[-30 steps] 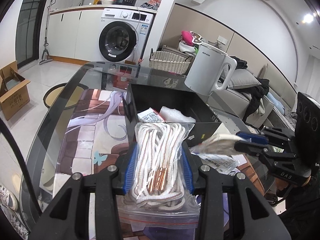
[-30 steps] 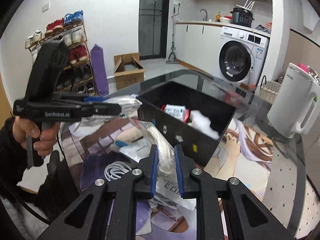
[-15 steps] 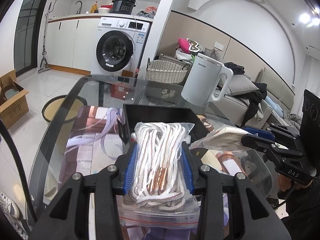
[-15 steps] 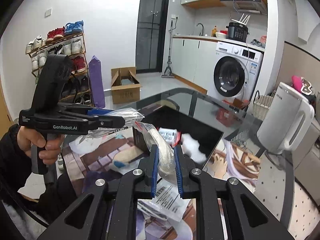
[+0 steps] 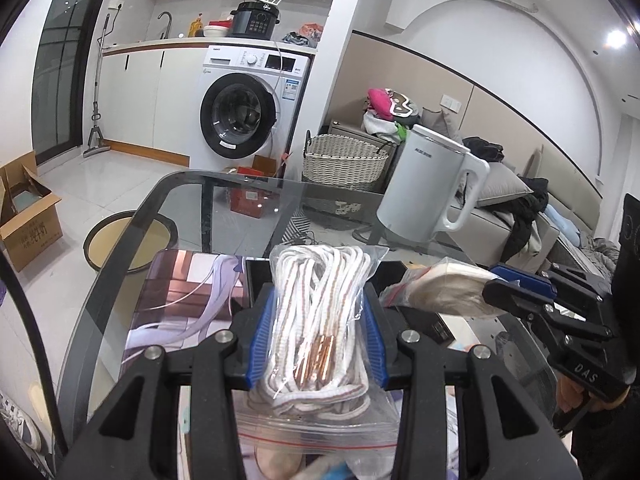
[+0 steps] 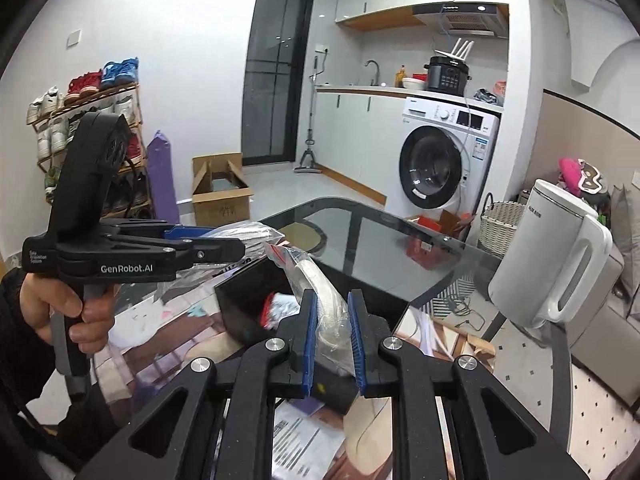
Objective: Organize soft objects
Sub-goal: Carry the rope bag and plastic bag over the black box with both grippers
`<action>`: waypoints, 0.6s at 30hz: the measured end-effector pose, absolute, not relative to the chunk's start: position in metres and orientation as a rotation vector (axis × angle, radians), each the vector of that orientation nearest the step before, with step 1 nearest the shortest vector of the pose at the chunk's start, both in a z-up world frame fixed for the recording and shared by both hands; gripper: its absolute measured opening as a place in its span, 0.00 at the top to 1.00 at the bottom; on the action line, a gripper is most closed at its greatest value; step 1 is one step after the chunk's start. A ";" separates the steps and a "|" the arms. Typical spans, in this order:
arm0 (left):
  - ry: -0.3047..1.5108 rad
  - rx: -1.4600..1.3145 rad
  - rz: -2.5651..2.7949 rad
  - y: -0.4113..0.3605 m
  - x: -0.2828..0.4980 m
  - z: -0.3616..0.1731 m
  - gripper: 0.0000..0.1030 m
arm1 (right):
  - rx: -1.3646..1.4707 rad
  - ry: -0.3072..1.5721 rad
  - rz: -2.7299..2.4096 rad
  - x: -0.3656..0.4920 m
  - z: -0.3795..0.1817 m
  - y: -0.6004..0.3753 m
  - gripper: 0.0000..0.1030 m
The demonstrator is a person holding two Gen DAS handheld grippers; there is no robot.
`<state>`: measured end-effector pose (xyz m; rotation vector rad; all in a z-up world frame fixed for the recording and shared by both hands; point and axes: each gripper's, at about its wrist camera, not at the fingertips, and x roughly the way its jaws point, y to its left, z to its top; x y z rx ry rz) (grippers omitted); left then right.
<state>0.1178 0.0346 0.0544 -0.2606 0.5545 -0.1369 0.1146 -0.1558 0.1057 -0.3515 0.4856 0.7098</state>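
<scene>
My left gripper (image 5: 316, 320) is shut on a clear zip bag of white rope (image 5: 320, 320) with copper tips, held above the glass table. It also shows in the right wrist view (image 6: 224, 240) at the left, with the bag (image 6: 248, 236) sticking out. My right gripper (image 6: 332, 320) is shut on a clear bag with a pale soft item (image 6: 320, 284). In the left wrist view this gripper (image 5: 504, 284) is at the right with its bag (image 5: 444, 288). The black bin (image 6: 256, 296) lies below both, with packets inside.
A white kettle (image 5: 428, 192) stands on the glass table (image 5: 224, 200) at the right. A printed mat (image 5: 188, 296) and papers (image 6: 296, 436) lie on the table. A washing machine (image 5: 244, 116), wicker basket (image 5: 340, 160) and cardboard box (image 6: 220, 188) stand beyond.
Both grippers have risen with their bags. The black bin has dropped low in both views and is largely hidden behind the bags.
</scene>
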 end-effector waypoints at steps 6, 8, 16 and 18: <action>0.570 -0.258 -0.128 0.034 0.144 0.044 0.62 | -0.357 0.502 0.689 0.140 0.093 -0.145 0.86; 0.579 -0.252 -0.125 0.033 0.153 0.041 0.62 | -0.352 0.508 0.680 0.147 0.088 -0.144 0.86; 0.582 -0.253 -0.106 0.033 0.171 0.033 0.62 | -0.398 0.459 0.631 0.163 0.081 -0.131 0.86; 0.601 -0.258 -0.107 0.033 0.172 0.027 0.62 | -0.450 0.464 0.632 0.163 0.073 -0.122 0.85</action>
